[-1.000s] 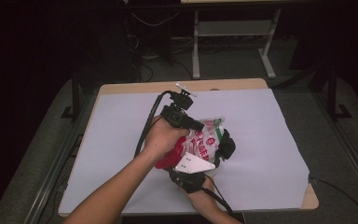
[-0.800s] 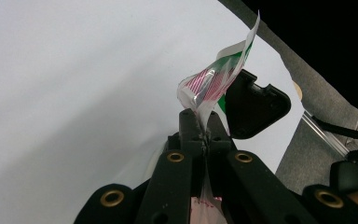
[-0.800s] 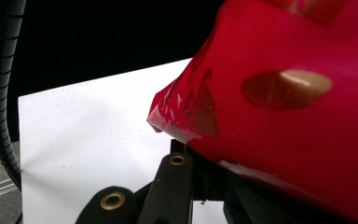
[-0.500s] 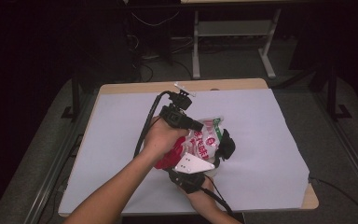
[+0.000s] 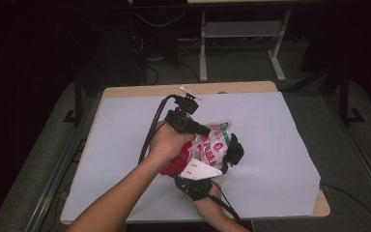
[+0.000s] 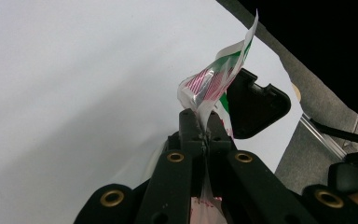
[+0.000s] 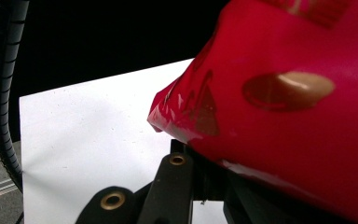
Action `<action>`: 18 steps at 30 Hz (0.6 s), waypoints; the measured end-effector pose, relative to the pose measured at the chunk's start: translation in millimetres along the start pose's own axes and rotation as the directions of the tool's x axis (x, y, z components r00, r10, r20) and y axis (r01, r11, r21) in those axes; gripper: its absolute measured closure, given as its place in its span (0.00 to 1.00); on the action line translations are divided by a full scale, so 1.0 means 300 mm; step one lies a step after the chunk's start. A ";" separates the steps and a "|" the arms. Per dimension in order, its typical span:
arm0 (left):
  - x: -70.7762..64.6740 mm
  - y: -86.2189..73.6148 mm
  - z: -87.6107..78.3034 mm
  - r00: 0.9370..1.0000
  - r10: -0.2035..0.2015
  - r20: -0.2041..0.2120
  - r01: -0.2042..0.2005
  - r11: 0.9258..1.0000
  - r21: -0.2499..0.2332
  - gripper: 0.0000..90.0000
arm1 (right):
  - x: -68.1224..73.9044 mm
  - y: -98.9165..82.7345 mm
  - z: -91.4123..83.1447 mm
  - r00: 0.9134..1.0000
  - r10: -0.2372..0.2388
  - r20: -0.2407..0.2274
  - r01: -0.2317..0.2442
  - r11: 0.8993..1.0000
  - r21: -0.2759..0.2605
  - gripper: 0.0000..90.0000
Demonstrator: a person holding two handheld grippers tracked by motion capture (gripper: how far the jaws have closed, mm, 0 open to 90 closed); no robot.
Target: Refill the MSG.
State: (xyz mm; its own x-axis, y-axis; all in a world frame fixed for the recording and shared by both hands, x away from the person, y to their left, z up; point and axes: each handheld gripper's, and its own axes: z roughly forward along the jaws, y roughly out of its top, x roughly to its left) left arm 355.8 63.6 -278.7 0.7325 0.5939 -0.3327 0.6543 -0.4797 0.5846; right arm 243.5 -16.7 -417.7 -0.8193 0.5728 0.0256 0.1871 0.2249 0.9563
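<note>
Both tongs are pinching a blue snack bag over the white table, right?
Not quite: the bag is red and white, not blue, as the high view shows. The left tongs and the right tongs are both shut on it, above the white table.

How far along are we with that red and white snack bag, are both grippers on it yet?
Done: both grips look made. The left gripper is shut on the bag's thin top edge, and the right gripper is clamped on the same pack from the near side. In hand: the bag held over the white table. Left: the seal still looks unopened.
</note>
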 end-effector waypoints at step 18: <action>0.000 -0.010 -0.041 0.999 0.000 0.043 0.001 1.000 -0.027 1.00 | -0.007 -0.009 0.001 1.000 -0.014 -0.001 0.014 1.000 0.010 1.00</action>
State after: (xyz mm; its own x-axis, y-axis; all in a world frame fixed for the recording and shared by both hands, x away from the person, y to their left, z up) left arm 351.5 73.1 -271.4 0.7401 0.5656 -0.3638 0.6497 -0.4616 0.6040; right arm 244.8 -18.2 -420.5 -0.8226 0.5685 0.0122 0.1809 0.2413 0.9534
